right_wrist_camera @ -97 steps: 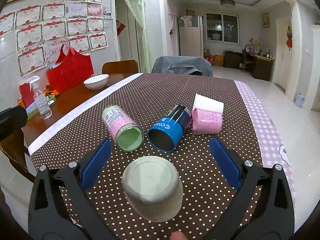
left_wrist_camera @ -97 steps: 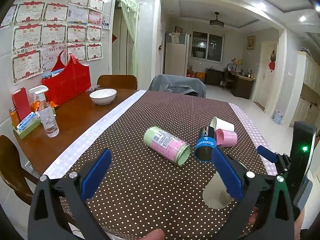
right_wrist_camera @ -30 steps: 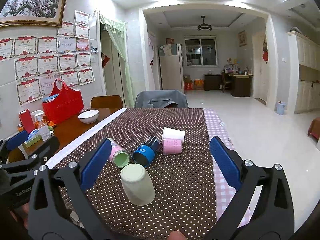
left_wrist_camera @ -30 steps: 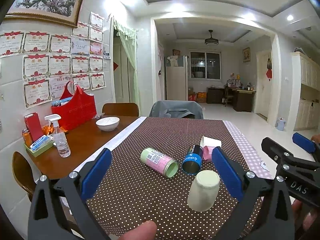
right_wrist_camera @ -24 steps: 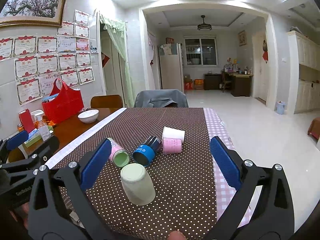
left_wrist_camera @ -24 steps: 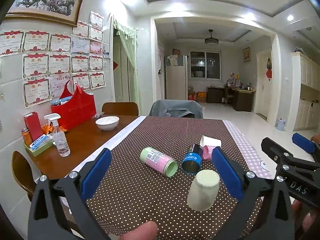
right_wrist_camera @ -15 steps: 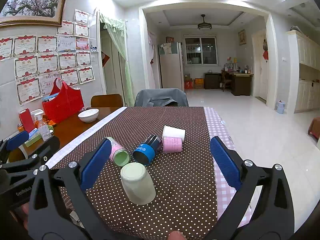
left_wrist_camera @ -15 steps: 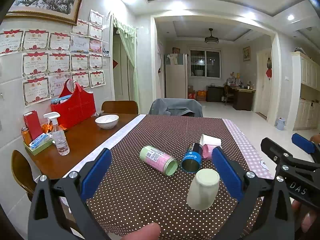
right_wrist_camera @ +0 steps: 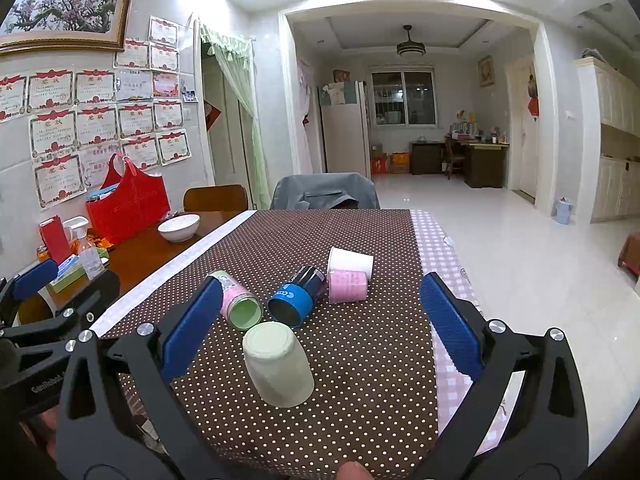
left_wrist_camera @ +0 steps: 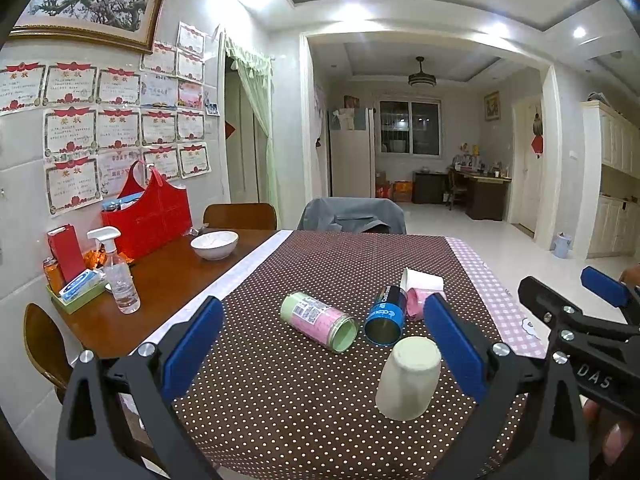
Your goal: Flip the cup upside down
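both hand-held grippers have pulled back and up from the upturned pale green cup (right_wrist_camera: 278, 364).

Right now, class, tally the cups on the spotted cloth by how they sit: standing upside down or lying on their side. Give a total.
Upside down: 1, the pale green cup.
On their side: 4, the green-pink cup, blue cup, pink cup and white cup.
Total: 5.
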A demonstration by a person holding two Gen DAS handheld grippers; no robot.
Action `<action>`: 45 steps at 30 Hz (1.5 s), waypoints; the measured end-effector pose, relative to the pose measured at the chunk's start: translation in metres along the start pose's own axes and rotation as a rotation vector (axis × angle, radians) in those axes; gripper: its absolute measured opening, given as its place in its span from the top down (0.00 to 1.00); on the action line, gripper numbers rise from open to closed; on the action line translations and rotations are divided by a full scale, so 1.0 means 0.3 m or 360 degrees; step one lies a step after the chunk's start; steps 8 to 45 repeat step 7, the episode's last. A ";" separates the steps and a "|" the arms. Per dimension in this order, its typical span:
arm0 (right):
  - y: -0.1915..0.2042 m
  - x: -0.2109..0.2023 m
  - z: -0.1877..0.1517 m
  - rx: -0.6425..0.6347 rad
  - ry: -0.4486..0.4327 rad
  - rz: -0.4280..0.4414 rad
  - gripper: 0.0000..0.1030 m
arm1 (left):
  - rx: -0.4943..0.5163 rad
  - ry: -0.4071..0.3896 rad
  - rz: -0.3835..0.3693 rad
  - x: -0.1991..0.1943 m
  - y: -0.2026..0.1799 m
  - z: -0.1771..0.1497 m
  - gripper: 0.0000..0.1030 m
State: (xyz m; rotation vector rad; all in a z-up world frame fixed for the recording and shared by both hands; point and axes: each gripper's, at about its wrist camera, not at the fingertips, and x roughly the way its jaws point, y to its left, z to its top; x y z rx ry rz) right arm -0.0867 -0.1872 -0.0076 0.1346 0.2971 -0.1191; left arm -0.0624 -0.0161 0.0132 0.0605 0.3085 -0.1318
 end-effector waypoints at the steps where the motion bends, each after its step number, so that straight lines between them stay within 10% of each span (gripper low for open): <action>1: 0.000 0.000 0.001 0.0000 0.0001 0.0002 0.06 | -0.0001 0.0007 0.0004 0.004 0.001 0.001 0.04; 45: 0.001 0.000 0.000 0.0003 0.0007 0.0007 0.06 | 0.0001 0.0030 0.0033 0.013 0.004 0.004 0.04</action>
